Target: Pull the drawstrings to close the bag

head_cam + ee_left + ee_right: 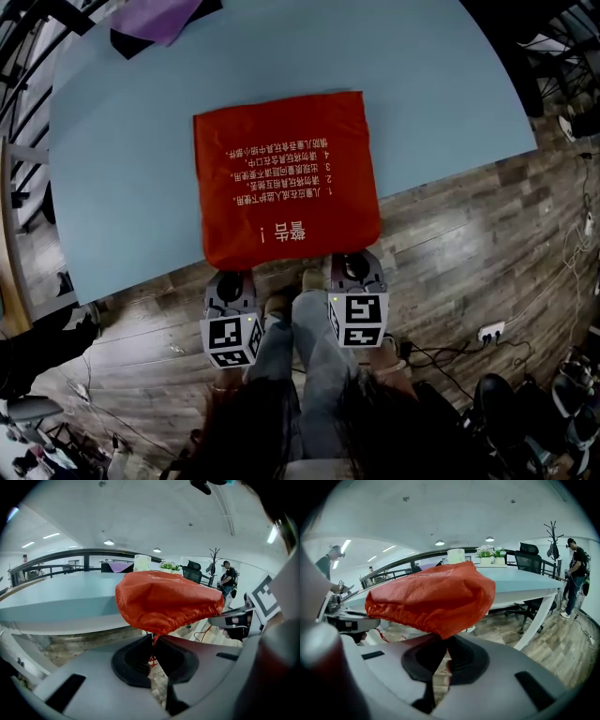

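A red drawstring bag (286,178) with white print lies flat on the pale blue table (112,141), its gathered mouth hanging over the near edge. My left gripper (232,279) sits just below the mouth's left corner. In the left gripper view the bag (164,599) fills the middle, and the left gripper (153,644) is shut on a thin red drawstring (152,658) running down from the mouth. My right gripper (354,267) is at the right corner. In the right gripper view the bag's (431,597) corner dips into the shut right gripper (446,652), where only a sliver of red string shows.
A purple cloth (155,17) lies at the table's far left. The person's legs (300,347) stand between the grippers on wood flooring. A power strip (490,330) with cables lies at the right. A black chair (529,559) and a standing person (576,573) are far right.
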Tool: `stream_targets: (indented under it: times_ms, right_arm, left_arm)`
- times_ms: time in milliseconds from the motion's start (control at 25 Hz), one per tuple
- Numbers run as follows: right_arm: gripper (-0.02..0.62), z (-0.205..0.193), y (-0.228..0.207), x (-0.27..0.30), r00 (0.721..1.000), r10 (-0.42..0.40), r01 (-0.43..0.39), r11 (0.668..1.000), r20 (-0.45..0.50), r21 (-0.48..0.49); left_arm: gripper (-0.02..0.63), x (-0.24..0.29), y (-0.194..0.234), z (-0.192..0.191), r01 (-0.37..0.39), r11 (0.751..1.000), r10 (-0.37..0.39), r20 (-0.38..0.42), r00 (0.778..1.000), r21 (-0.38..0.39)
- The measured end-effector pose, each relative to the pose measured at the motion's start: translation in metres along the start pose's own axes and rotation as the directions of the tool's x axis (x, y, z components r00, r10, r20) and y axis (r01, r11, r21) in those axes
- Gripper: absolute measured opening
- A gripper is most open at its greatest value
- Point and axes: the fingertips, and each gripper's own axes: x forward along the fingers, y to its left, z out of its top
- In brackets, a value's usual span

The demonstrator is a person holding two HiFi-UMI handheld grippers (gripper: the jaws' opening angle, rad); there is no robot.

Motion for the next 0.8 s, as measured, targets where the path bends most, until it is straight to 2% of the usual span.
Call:
stream_targets:
  times_ms: [440, 600, 800]
  right_arm:
    - [0.031, 0.014, -0.008, -0.028, 1.000, 0.013, -0.012, 0.996, 0.018, -0.083]
    - [0.031, 0.026, -0.018, -0.031, 1.000, 0.009, -0.007, 0.995, 0.027, -0.099]
    - [0.031, 0.039, -0.028, -0.040, 0.999, 0.002, 0.002, 0.994, 0.035, -0.109]
  left_arm:
    - [0.018, -0.027, -0.010, 0.023, -0.053, 0.998, 0.053, 0.012, 0.999, 0.016]
    - [0.018, -0.026, -0.013, 0.031, -0.074, 0.997, 0.074, -0.005, 0.997, -0.004]
    - [0.017, -0.031, -0.019, 0.041, -0.064, 0.998, 0.064, -0.022, 0.998, -0.011]
